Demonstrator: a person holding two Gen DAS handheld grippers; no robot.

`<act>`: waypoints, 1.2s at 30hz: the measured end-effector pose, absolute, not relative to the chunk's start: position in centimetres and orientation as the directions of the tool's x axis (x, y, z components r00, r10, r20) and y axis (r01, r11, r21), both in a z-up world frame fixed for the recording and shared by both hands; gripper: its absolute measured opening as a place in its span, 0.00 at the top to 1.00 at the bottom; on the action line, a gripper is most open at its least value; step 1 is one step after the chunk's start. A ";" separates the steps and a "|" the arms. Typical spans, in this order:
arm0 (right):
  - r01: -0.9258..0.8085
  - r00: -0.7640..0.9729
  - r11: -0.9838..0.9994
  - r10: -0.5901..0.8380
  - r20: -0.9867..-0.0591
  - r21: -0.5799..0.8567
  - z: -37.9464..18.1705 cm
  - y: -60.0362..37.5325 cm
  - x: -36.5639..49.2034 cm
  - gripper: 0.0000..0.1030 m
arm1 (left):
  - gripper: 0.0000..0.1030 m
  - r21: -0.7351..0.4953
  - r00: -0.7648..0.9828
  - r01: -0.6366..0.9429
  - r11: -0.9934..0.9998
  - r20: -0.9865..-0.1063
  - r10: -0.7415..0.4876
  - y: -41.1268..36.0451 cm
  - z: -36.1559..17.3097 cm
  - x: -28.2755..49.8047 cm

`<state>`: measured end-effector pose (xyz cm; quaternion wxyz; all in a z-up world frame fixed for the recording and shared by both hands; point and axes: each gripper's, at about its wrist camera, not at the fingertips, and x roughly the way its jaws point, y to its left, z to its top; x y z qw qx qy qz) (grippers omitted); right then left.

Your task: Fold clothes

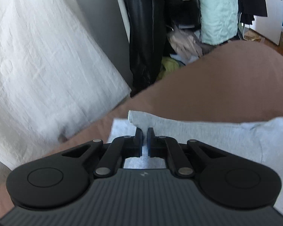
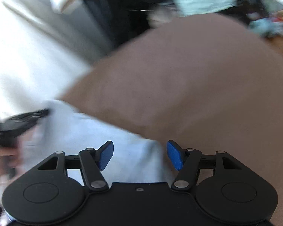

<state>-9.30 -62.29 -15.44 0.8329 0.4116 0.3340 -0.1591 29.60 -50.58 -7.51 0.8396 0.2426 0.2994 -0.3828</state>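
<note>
My left gripper (image 1: 145, 138) is clamped on a raised edge of the pale grey knitted garment (image 1: 198, 131) lying on the brown bedsheet (image 1: 217, 86), seemingly to carry it over, while my right gripper (image 2: 140, 155), fingers apart, hovers over the garment's far end.

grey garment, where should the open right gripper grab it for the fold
Take the garment at its near right corner, just ahead of the right gripper, coming in low along the bed. The cloth lies flat there with a free edge, and the left gripper already pinches the far side.
</note>
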 end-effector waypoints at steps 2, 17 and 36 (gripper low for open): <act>0.578 0.697 0.596 -0.005 -0.717 0.557 -15.7 -62.3 -9.0 0.22 | 0.96 0.158 0.527 0.784 0.600 -0.680 -0.509 -50.4 -6.8 30.0; 0.712 0.604 0.519 -0.110 -0.789 0.473 -15.1 -63.7 -11.3 0.22 | 0.74 0.080 0.565 0.649 0.756 -0.717 -0.409 -47.1 -7.3 32.3; 0.551 0.720 0.598 0.012 -0.693 0.583 -17.7 -59.3 -8.7 0.54 | 0.47 -0.349 0.351 0.369 0.861 -0.806 -0.477 -36.6 -10.3 31.8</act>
